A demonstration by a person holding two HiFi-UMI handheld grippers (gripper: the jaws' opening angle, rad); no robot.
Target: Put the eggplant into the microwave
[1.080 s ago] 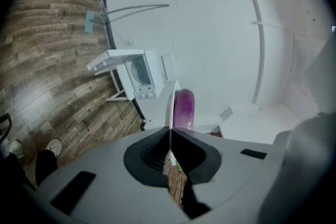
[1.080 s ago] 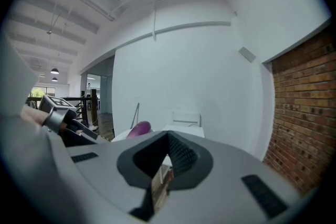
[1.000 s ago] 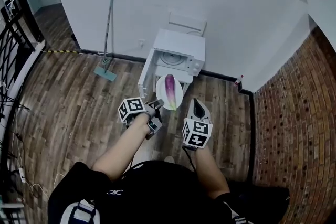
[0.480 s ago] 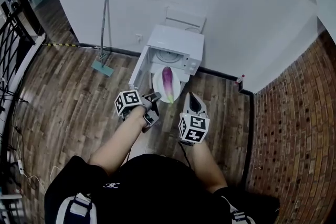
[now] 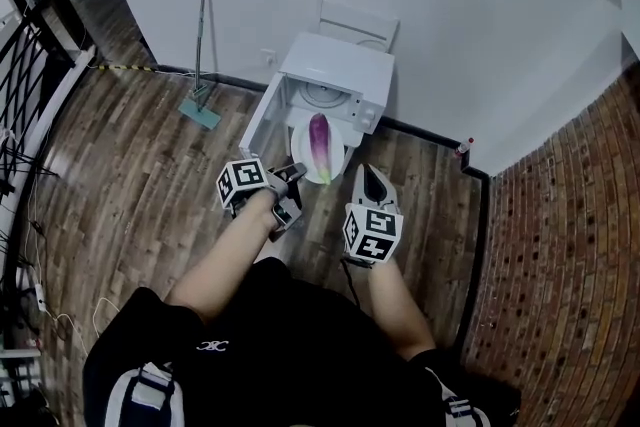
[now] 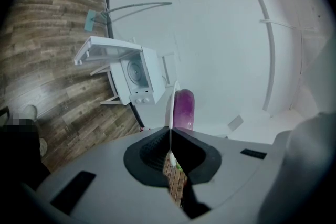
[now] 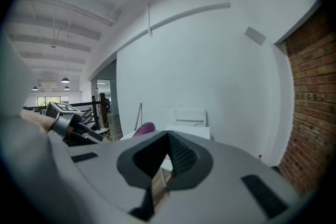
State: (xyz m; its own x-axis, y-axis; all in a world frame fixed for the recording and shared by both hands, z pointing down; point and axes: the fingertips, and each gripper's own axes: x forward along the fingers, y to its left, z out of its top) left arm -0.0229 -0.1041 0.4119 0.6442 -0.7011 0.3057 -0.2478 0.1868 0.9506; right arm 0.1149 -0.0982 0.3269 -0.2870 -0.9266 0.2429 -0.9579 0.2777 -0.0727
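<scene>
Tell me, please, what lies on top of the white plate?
A purple eggplant lies along the plate, its green end near the left claw, which pinches the rim. The plate surface beneath the eggplant is covered.

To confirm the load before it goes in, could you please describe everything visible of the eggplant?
The eggplant is long, glossy and purple, with a pale greenish end pointing towards the person. It lies lengthwise on a white plate, which the left gripper grips by its rim in front of the open microwave. Only the plate touches it.
</scene>
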